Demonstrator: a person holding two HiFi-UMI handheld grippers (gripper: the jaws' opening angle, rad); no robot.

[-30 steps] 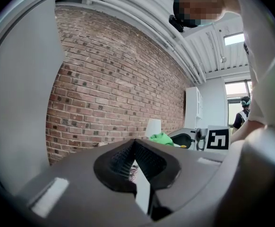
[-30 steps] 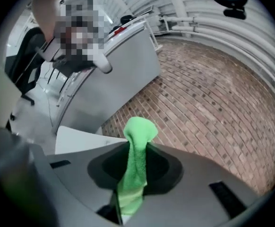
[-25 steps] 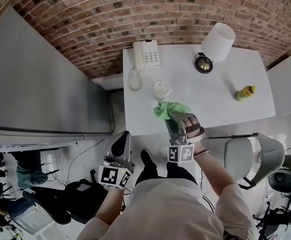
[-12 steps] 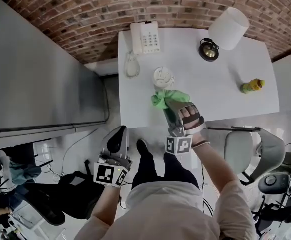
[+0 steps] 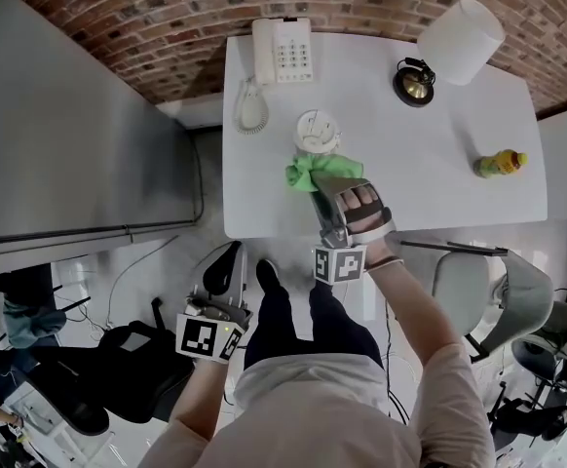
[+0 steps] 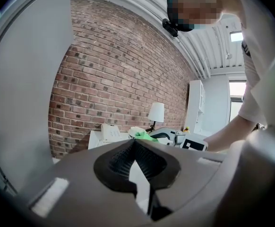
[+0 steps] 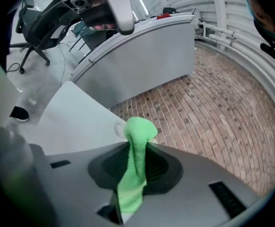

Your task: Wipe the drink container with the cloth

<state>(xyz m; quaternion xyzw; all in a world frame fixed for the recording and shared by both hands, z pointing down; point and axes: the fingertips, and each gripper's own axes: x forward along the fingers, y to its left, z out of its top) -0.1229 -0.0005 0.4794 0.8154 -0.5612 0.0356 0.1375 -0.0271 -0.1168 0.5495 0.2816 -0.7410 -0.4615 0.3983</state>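
A white lidded drink cup (image 5: 317, 132) stands on the white table (image 5: 439, 198) in the head view, near its left side. My right gripper (image 5: 319, 176) is shut on a green cloth (image 5: 307, 169), which bunches just in front of the cup. In the right gripper view the cloth (image 7: 135, 169) runs up between the jaws and hides most of the cup's lid (image 7: 119, 129). My left gripper (image 5: 226, 269) hangs below the table's front edge, off to the left, shut with nothing in it. In the left gripper view its jaws (image 6: 133, 144) meet at the tip.
A white desk phone (image 5: 282, 51) lies at the table's back left. A lamp with a white shade (image 5: 461, 41) stands at the back right, and a small yellow bottle (image 5: 499, 164) sits near the right edge. A grey chair (image 5: 498, 291) stands by the front right.
The right gripper stays with the cloth in front of the cup. The left gripper has dropped a little lower and further from the table. The head camera has shifted.
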